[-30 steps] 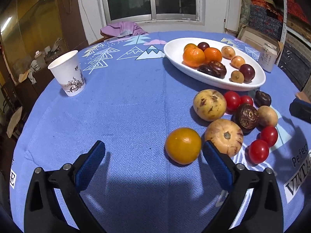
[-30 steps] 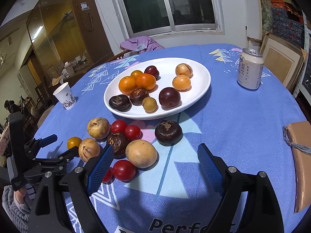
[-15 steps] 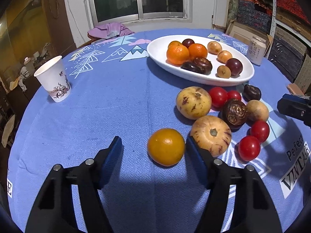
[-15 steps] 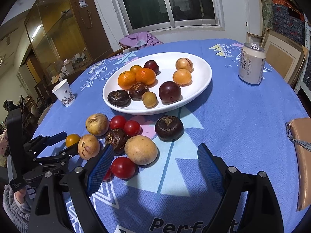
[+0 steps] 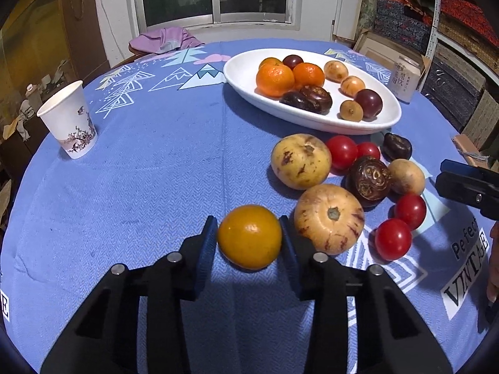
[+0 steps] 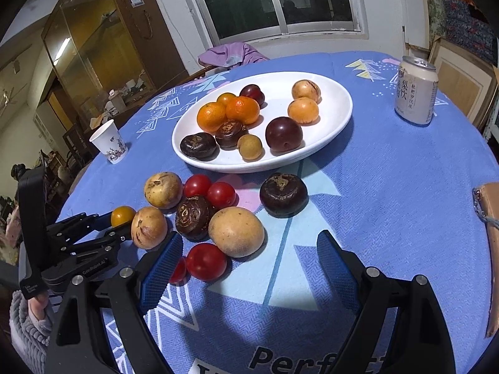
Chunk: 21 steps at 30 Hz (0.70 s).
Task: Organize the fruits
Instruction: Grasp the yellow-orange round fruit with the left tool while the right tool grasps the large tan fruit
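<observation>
My left gripper (image 5: 249, 233) is shut on an orange-yellow fruit (image 5: 249, 236) that rests on the blue tablecloth; the same gripper (image 6: 117, 222) and fruit (image 6: 123, 215) show in the right wrist view. A white oval plate (image 5: 246, 71) at the back holds oranges (image 5: 275, 75), dark plums and small yellow fruits. Loose fruits lie in front of the plate: a speckled yellow one (image 5: 329, 218), red tomatoes (image 5: 393, 238) and dark brown ones (image 5: 369, 181). My right gripper (image 6: 249, 263) is open and empty above the cloth, near a tan fruit (image 6: 236, 231).
A paper cup (image 5: 69, 121) stands at the left. A drink can (image 6: 414, 94) stands at the right, behind the plate. A tan pouch (image 6: 491, 218) lies at the table's right edge. A purple cloth (image 5: 165, 40) hangs at the far edge by the window.
My left gripper has moved forward and its fingers have closed in on the orange-yellow fruit from both sides. My right gripper has barely moved and stays open.
</observation>
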### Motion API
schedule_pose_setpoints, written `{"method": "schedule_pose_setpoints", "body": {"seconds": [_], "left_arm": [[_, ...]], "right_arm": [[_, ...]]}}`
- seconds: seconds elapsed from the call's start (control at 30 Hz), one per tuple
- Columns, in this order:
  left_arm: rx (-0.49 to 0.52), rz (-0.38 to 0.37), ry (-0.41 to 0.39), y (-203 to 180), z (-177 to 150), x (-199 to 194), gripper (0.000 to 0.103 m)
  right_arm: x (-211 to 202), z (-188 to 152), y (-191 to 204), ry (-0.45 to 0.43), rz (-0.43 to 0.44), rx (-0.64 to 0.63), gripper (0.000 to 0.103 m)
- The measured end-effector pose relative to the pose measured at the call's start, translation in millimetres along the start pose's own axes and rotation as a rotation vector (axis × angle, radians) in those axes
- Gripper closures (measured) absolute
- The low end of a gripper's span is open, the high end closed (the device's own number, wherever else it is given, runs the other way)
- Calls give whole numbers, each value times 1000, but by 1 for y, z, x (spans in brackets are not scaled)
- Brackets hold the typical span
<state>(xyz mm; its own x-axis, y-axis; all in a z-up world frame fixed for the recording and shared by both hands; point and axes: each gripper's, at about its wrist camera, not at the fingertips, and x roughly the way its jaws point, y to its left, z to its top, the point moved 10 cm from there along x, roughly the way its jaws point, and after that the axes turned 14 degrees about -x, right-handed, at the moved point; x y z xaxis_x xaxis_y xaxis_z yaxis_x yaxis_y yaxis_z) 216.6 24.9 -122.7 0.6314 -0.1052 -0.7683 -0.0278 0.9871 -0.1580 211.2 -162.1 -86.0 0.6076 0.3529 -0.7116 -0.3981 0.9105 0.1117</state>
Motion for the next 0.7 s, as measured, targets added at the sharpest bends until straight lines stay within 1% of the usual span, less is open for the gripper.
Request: {"method": "schedule_pose_setpoints", "body": {"seconds": [0.2, 0.27, 0.33, 0.4, 0.43, 0.5, 0.6, 0.63, 0.7], "left_arm": [[-19, 18, -32, 8, 7, -7, 64], [-25, 18, -26, 9, 6, -7, 64], [-19, 19, -12, 8, 3, -3, 64], [-3, 25, -2, 5, 1, -1, 64], [-2, 27, -2, 5, 1, -1, 64], [-14, 19, 4, 6, 0, 0, 64], [-16, 21, 4, 7, -1, 0, 63], [-14, 24, 3, 7, -1, 0, 63], [-13, 27, 2, 7, -1, 0, 63]], "right_arm": [[-1, 1, -7, -12, 82, 100, 14], [-1, 2, -8, -16, 110, 127, 15], [0, 2, -7, -14, 122, 128, 17], [3, 1, -4, -3, 130, 128, 20], [7, 0, -2, 8, 145, 132, 21], [12, -3, 0, 25, 170, 148, 27], [20, -3, 3, 42, 217, 192, 30], [22, -2, 2, 45, 221, 203, 31], [27, -2, 1, 50, 228, 220, 36]]}}
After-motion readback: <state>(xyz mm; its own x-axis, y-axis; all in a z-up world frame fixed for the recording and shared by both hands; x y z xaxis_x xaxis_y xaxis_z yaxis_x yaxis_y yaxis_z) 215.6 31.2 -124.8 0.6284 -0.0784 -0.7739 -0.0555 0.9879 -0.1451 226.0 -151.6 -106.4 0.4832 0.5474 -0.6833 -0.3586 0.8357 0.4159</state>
